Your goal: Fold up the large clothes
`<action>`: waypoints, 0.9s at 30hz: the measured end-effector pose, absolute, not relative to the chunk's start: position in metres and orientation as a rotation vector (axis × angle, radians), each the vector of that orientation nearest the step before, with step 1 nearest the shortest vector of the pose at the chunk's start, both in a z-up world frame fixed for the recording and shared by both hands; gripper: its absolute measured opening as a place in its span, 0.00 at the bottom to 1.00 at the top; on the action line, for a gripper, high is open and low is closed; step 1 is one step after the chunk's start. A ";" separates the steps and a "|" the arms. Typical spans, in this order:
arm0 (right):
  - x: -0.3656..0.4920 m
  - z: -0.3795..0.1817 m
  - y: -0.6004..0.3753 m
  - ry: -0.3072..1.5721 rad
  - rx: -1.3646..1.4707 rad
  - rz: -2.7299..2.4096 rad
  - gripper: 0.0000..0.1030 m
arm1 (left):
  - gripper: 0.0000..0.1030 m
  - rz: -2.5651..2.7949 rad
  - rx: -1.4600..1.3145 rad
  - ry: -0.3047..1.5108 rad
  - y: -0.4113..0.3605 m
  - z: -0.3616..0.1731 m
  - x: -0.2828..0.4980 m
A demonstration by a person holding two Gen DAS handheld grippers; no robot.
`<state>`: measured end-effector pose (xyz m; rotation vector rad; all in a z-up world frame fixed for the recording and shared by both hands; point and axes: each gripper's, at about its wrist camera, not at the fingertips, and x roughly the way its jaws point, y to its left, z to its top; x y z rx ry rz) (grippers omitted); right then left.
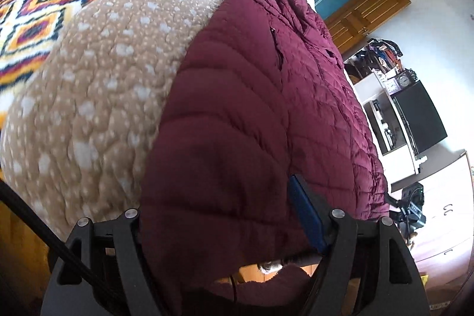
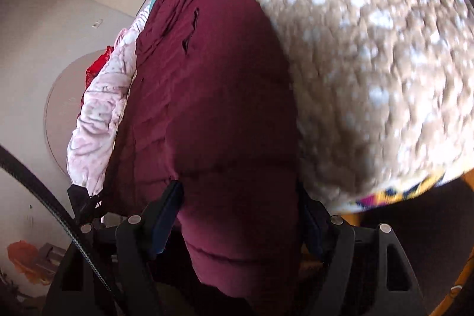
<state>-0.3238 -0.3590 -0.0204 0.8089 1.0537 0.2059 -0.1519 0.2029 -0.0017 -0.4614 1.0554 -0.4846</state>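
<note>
left hand-held gripper (image 1: 225, 224): jaws wide, jacket hem bulges between them; blue pad (image 1: 305, 215) against the fabric on one side, other finger hidden; grip can't be told
right hand-held gripper (image 2: 240, 215): jaws wide, jacket edge fills the gap, both fingers (image 2: 167, 206) touching the cloth; pressing or not, can't tell
jacket (image 1: 251, 96): maroon, quilted, laid lengthwise on bed, near end hanging over the edge
blanket (image 1: 112, 73): tan, white spots, beside and under jacket
patterned cover (image 1: 38, 11): beyond blanket
pink garment (image 2: 97, 108): along jacket's other side
</note>
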 end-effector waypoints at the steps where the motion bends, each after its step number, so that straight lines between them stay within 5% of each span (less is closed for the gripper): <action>1: -0.325 -0.024 -0.355 1.073 0.821 0.220 0.76 | 0.72 -0.493 -0.467 1.055 0.201 -0.002 -0.155; 10: -0.328 -0.018 -0.318 1.101 0.732 0.233 0.68 | 0.70 -0.441 -0.540 1.040 0.193 0.003 -0.155; 11: -0.329 -0.016 -0.317 1.097 0.726 0.233 0.61 | 0.66 -0.419 -0.534 1.036 0.192 0.006 -0.155; 13: -0.327 -0.010 -0.316 1.096 0.716 0.226 0.42 | 0.35 -0.341 -0.492 1.049 0.190 0.008 -0.155; 14: -0.327 -0.008 -0.316 1.096 0.725 0.235 0.30 | 0.32 -0.311 -0.479 1.062 0.188 0.009 -0.155; 17: -0.328 0.006 -0.315 1.088 0.715 0.241 0.20 | 0.25 -0.279 -0.482 1.042 0.186 0.021 -0.158; 27: -0.296 0.132 -0.310 0.851 0.580 0.332 0.15 | 0.19 -0.309 -0.427 0.839 0.172 0.125 -0.143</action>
